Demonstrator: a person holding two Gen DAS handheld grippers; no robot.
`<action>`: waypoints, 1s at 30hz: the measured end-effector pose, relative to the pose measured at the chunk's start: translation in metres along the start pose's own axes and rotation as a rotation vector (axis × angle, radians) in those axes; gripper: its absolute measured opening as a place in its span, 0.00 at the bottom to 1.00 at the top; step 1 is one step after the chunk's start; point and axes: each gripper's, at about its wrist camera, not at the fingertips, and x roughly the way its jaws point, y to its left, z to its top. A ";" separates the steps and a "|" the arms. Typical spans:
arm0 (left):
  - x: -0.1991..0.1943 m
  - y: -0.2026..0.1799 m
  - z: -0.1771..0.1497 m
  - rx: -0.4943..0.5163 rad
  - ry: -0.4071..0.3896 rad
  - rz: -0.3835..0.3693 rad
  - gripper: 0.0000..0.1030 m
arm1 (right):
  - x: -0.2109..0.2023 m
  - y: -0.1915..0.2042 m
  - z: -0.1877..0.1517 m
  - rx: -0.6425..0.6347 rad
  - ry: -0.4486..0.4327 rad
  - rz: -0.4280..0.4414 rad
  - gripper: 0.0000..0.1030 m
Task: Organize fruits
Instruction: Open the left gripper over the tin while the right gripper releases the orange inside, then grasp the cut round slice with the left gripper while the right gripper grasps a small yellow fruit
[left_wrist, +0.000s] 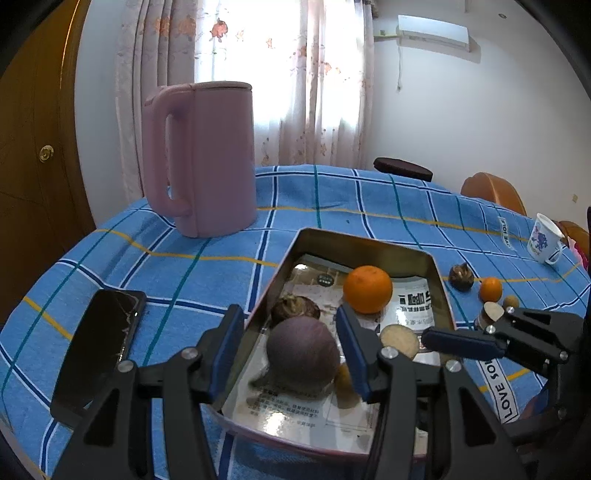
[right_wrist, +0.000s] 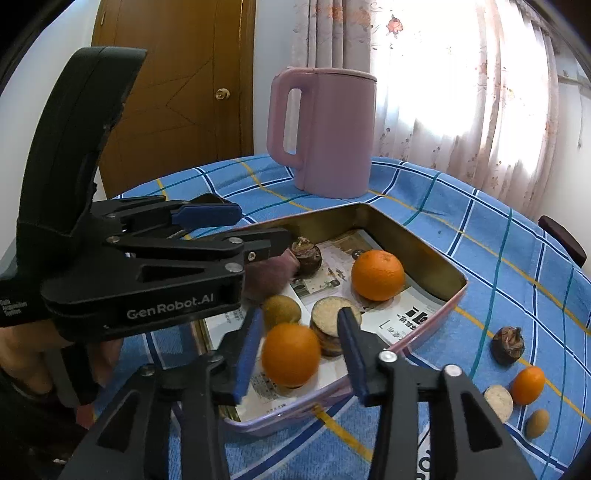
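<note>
Nearest the right wrist camera, the right gripper (right_wrist: 295, 354) has its blue fingers spread around a small orange (right_wrist: 291, 354), with a gap showing on both sides — so whether the fruit is resting on the tray's paper lining or just let go I cannot tell. In the left wrist view the left gripper (left_wrist: 291, 350) likewise stands spread, either side of a round purple fruit (left_wrist: 303, 356) that sits low in the metal tray (left_wrist: 441, 291); neither pad clearly touches it.

The main risk is crowding. Both tools work the same near corner of the tray, and a careless withdrawal of one could knock the other or roll the fruit beside it. The purple fruit is round and would roll if nudged by a pad. The orange sits just beside a cut tan slice (right_wrist: 334, 325) and a small brown fruit (right_wrist: 282, 309), so closing or lifting at an angle may shove them.

Farther in lie a larger orange (right_wrist: 377, 275) and a dark scaly fruit (right_wrist: 306, 256). Beyond the tray on the blue checked tablecloth (right_wrist: 480, 258), four pieces are still out — another dark fruit (right_wrist: 508, 345), a small orange (right_wrist: 528, 384), a cut slice (right_wrist: 498, 402) and a little brown one (right_wrist: 537, 422). They lie near the cloth's edge, where a glancing grip might send them off the table. The pink kettle (right_wrist: 325, 133) stands well behind.
</note>
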 end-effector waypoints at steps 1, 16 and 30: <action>-0.001 0.000 0.000 0.000 -0.002 0.001 0.53 | -0.001 0.000 0.000 0.000 -0.002 -0.003 0.44; -0.024 -0.020 0.009 0.002 -0.084 -0.026 0.78 | -0.059 -0.039 -0.020 0.045 -0.068 -0.135 0.51; -0.012 -0.146 0.003 0.199 -0.038 -0.206 0.78 | -0.128 -0.170 -0.085 0.364 -0.059 -0.415 0.51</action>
